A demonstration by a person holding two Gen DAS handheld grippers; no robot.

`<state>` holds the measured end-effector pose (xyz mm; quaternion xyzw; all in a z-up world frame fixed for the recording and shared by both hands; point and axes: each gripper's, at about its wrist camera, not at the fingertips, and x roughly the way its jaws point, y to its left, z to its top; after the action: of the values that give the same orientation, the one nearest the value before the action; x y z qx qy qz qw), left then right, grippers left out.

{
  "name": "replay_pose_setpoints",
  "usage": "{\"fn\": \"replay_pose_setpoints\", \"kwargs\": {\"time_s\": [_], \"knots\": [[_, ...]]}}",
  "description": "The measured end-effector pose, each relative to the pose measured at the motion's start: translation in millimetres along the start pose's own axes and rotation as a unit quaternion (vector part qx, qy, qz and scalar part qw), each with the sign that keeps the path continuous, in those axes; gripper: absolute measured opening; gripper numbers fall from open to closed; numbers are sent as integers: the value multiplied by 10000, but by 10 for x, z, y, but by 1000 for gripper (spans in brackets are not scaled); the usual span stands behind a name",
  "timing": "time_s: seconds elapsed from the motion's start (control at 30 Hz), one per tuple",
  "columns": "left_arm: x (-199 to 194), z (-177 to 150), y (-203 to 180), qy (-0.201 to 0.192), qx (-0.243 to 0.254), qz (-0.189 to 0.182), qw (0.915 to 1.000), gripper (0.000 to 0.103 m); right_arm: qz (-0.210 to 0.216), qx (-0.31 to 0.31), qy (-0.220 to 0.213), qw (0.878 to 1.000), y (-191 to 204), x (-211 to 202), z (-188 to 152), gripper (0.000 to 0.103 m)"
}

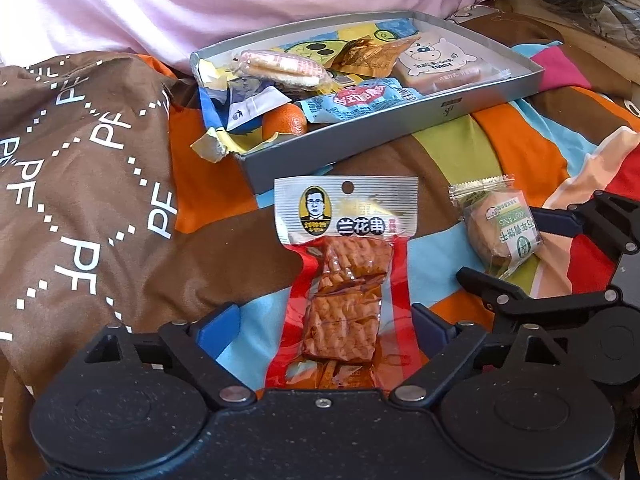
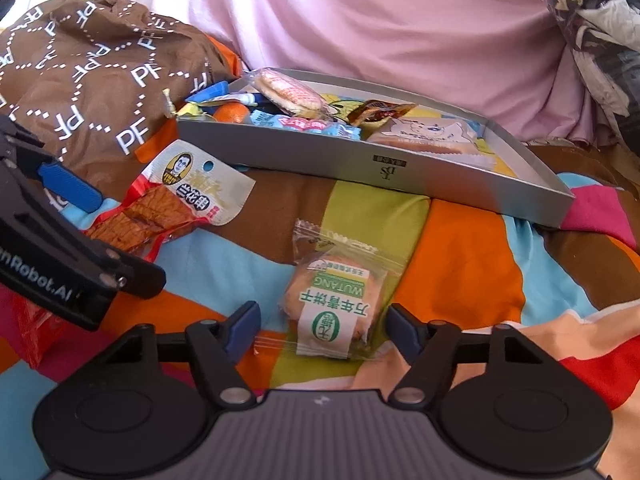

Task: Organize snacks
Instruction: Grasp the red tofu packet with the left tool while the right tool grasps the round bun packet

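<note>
Left tool (image 1: 326, 320) spread wide around the red tofu-skewer packet (image 1: 344, 280), its lower end hidden; right tool (image 2: 322, 330) likewise wide, straddling the clear-wrapped biscuit (image 2: 334, 308), neither gripped.

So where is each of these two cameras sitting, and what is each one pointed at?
Left wrist camera: sits on the left gripper, looking along its open fingers at the red tofu snack pack between them; the right gripper shows at right.
Right wrist camera: sits on the right gripper, open around the biscuit packet; the left gripper shows at left.
Shared: both packets, the grey snack box, the striped blanket.
</note>
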<state>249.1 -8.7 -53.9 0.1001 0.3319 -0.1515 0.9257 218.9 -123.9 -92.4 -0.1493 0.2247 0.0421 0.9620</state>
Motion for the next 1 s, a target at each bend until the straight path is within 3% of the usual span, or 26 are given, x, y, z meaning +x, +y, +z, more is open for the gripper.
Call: {"fn": "replay_pose_setpoints", "kwargs": {"time_s": [0.27, 0.43, 0.7, 1.0], "knots": [[-25, -12, 43, -7, -24, 34, 10000, 79, 74, -57, -5, 10000, 16, -5, -1, 66], [-57, -14, 103, -27, -162, 57, 9998, 67, 33, -122, -69, 9999, 38, -35, -12, 65], [-108, -30, 125, 74, -475, -39, 9988, 66, 43, -354, -133, 9993, 127, -91, -26, 65], [-200, -122, 26, 273, -540, -244, 9979, 63, 340, -596, -204, 9974, 203, -198, -54, 64]]}}
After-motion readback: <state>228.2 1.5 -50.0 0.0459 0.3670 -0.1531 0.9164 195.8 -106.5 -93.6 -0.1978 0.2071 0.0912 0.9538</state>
